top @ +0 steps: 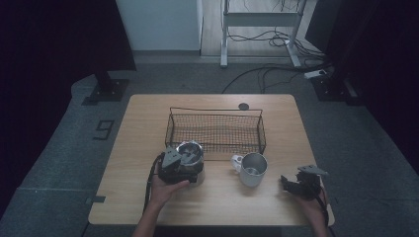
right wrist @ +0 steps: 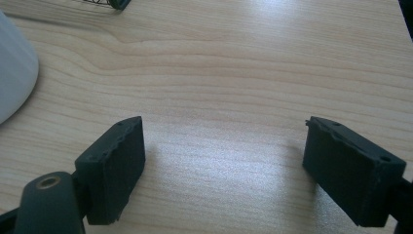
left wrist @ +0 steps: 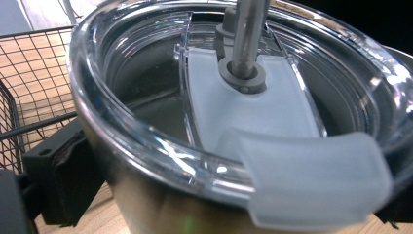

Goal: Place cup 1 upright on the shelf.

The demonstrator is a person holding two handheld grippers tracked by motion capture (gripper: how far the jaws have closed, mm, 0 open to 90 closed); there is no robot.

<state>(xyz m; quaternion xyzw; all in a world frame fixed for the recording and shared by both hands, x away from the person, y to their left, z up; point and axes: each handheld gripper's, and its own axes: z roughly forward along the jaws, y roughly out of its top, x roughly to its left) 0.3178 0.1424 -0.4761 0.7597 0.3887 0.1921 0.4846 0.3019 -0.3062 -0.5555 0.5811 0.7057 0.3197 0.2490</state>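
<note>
A steel tumbler (top: pixel 191 157) with a clear lid (left wrist: pixel 146 97) stands on the wooden table (top: pixel 212 207), just in front of the wire basket's left end. My left gripper (top: pixel 179 167) is shut on it from the near side. In the left gripper view one black pad (left wrist: pixel 63 180) presses on the tumbler's wall (left wrist: pixel 146 204), and a metal straw (left wrist: pixel 248 34) rises through the lid's white slider. My right gripper (top: pixel 289 183) rests low near the table's front right, open, its jaws (right wrist: pixel 224 124) wide apart over bare wood. A white mug (top: pixel 253 170) stands between the two grippers, and its side (right wrist: pixel 14 73) is at the left edge of the right gripper view.
A black wire basket (top: pixel 215 110) stands across the middle of the table behind the tumbler and the mug. A small dark round grommet (top: pixel 243 106) sits near the far edge. Beyond the table are a desk frame and floor cables (top: pixel 267 74).
</note>
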